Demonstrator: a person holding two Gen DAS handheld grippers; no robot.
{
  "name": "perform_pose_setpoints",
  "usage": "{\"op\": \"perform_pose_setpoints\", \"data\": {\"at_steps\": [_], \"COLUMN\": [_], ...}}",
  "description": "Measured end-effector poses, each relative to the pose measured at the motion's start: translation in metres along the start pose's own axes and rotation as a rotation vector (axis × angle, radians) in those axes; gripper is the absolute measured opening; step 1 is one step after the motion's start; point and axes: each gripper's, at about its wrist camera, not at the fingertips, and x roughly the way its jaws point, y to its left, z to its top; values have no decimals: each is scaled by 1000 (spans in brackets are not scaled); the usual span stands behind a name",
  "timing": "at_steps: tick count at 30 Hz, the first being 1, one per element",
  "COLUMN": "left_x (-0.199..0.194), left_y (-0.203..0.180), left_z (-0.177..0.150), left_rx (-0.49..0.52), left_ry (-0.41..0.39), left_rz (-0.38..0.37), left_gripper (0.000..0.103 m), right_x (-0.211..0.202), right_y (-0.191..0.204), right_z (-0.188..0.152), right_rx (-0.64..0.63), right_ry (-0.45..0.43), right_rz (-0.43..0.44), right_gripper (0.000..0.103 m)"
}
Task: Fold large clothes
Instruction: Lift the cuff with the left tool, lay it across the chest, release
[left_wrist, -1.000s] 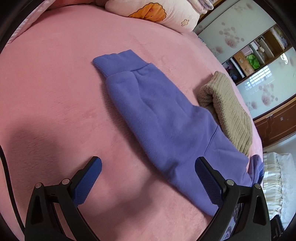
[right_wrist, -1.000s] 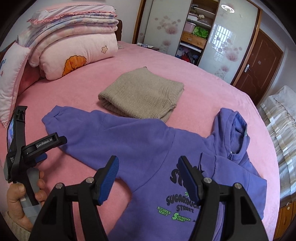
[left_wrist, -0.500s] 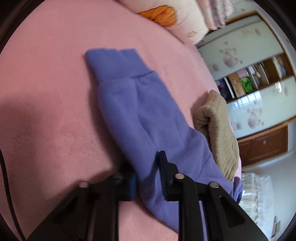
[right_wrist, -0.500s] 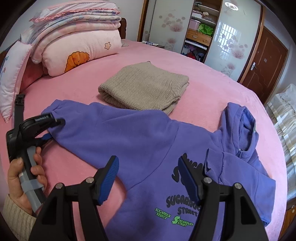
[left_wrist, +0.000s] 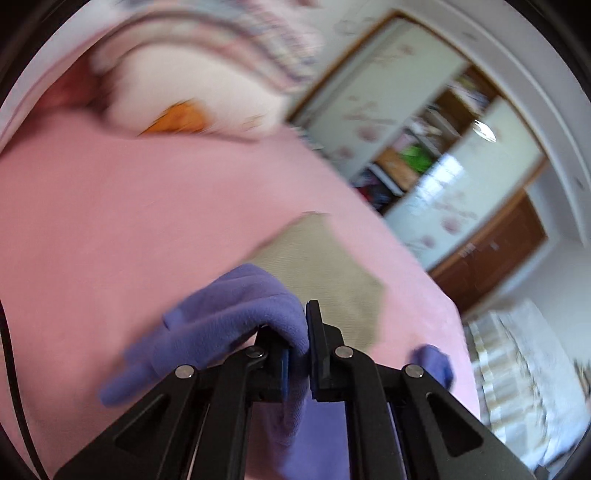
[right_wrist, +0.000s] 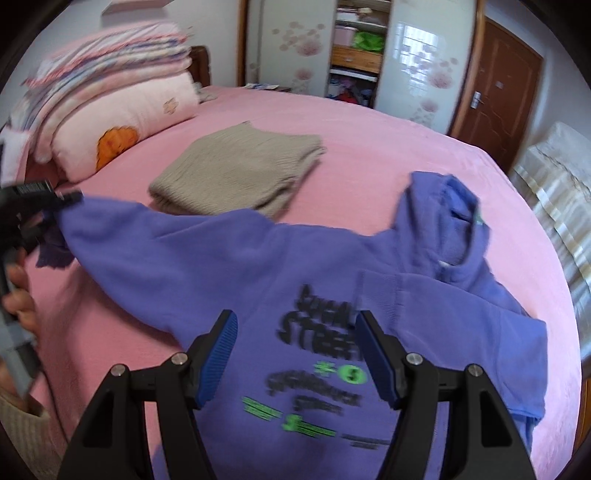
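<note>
A purple hoodie (right_wrist: 258, 273) with black and green lettering lies face up on the pink bed (right_wrist: 369, 140), hood at the right. My left gripper (left_wrist: 297, 354) is shut on the hoodie's sleeve (left_wrist: 236, 306), lifted above the bed, with the cuff drooping to the left. In the right wrist view that left gripper (right_wrist: 62, 199) holds the sleeve end (right_wrist: 110, 229) up at the far left, in a person's hand (right_wrist: 18, 306). My right gripper (right_wrist: 295, 354) hangs open over the printed chest, nothing between its fingers.
A folded beige knit sweater (right_wrist: 236, 173) lies beyond the hoodie. Stacked pink quilts and a pillow (right_wrist: 122, 107) sit at the head of the bed. A wardrobe (right_wrist: 354, 48) and a brown door (right_wrist: 491, 85) stand behind. A striped cover (right_wrist: 554, 184) lies at the right.
My left gripper closed on the sleeve and lifted it off the bed. My right gripper shifted to the right over the chest print and stayed open.
</note>
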Motion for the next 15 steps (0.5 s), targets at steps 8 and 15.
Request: {"op": "perform_pose_setpoints", "data": {"at_steps": [8, 15], "left_x": [11, 55], "left_y": [-160, -241], "left_z": [-51, -165], "left_rx": [352, 632], "left_ry": [77, 341], "left_rz": [-143, -199], "left_gripper": [6, 7], "right_x": [-34, -48], "right_y": [-87, -160], "right_z": [-20, -50], "right_rx": [116, 234], "right_ry": [-32, -13], "right_rz": [-84, -161], "right_gripper": [67, 67]}}
